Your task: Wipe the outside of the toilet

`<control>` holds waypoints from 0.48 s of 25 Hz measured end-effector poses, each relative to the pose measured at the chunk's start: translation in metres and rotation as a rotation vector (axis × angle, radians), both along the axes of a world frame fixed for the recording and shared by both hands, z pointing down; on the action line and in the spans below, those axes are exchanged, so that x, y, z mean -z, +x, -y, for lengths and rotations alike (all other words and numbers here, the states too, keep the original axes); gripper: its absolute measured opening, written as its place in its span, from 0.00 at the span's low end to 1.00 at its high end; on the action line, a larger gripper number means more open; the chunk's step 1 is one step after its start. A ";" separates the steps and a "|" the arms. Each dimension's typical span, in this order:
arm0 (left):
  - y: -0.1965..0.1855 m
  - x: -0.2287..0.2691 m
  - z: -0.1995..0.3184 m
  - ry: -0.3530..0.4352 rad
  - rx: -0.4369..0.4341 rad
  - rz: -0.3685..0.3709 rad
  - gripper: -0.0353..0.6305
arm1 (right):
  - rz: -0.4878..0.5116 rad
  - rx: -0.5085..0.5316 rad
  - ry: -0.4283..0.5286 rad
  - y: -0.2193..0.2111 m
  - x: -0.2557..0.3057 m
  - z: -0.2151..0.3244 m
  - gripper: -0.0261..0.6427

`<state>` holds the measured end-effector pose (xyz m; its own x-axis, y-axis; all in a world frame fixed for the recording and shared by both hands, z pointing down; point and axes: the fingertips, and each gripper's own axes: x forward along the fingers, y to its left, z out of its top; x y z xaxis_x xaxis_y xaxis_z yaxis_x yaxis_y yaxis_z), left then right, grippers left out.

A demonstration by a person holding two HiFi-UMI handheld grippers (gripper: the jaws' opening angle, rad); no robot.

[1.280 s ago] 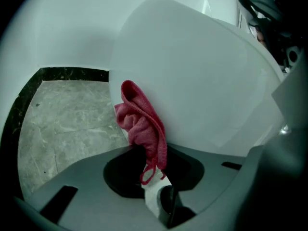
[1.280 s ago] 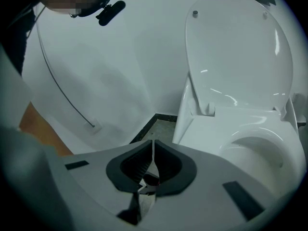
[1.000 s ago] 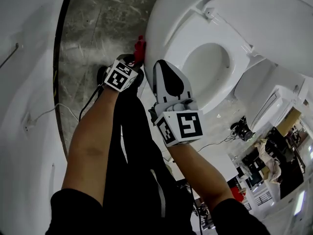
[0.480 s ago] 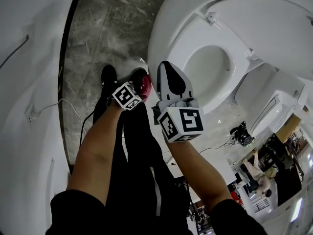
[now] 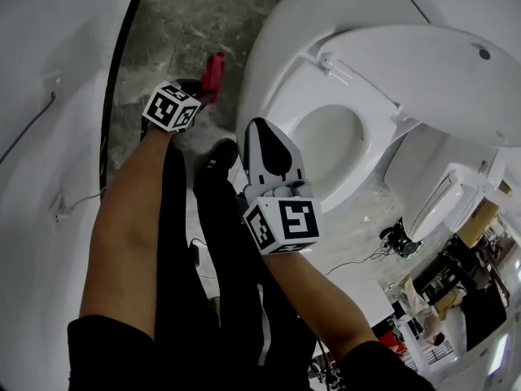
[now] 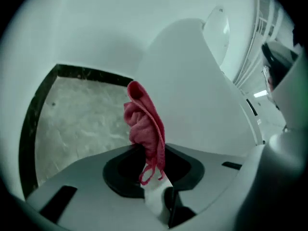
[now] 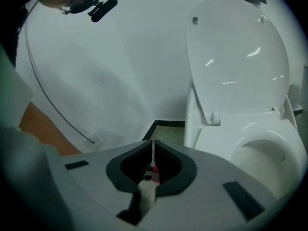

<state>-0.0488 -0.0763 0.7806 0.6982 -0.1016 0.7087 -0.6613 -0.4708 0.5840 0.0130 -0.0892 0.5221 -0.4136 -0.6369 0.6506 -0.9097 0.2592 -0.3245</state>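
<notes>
Pinching a red cloth [image 6: 144, 126] between closed jaws of the left gripper [image 6: 155, 179], bunched beyond the tips, toilet [image 6: 192, 95] near, rightward. Pressing jaws of the right gripper [image 7: 153, 150] together, empty.

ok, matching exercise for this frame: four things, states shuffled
Things:
1. left gripper
2. right gripper
3. toilet lid
4. floor

States:
A. raised, standing open behind the bowl
B. grey, marbled stone
C. fingers pressed together with no cloth
D. shut on the red cloth

Pairs: 1-D, 2-C, 3-A, 4-B
</notes>
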 end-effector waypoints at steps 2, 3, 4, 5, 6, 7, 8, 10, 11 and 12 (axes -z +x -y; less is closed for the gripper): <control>-0.001 -0.001 0.068 0.076 0.017 -0.007 0.21 | -0.001 -0.036 -0.008 -0.001 -0.012 0.009 0.10; 0.001 -0.004 0.096 0.107 0.010 -0.012 0.21 | -0.001 -0.048 -0.009 -0.005 -0.019 0.013 0.10; 0.003 -0.007 0.121 0.134 -0.006 -0.016 0.21 | -0.004 -0.056 -0.006 -0.011 -0.024 0.017 0.10; 0.006 -0.012 0.143 0.157 -0.028 -0.016 0.21 | -0.006 -0.065 -0.003 -0.017 -0.030 0.022 0.10; 0.009 -0.017 0.162 0.175 -0.052 -0.015 0.21 | -0.008 -0.082 -0.004 -0.022 -0.035 0.027 0.10; 0.014 -0.023 0.177 0.188 -0.079 -0.014 0.21 | -0.008 -0.109 -0.009 -0.026 -0.040 0.033 0.10; 0.021 -0.031 0.189 0.197 -0.108 -0.015 0.21 | -0.007 -0.144 -0.017 -0.028 -0.045 0.038 0.10; 0.042 -0.048 0.203 0.208 -0.172 -0.024 0.21 | -0.007 -0.217 -0.025 -0.026 -0.054 0.049 0.10; 0.054 -0.057 0.207 0.213 -0.203 -0.027 0.21 | -0.008 -0.243 -0.024 -0.024 -0.059 0.053 0.10; 0.065 -0.067 0.210 0.219 -0.231 -0.027 0.21 | -0.009 -0.259 -0.019 -0.021 -0.064 0.058 0.10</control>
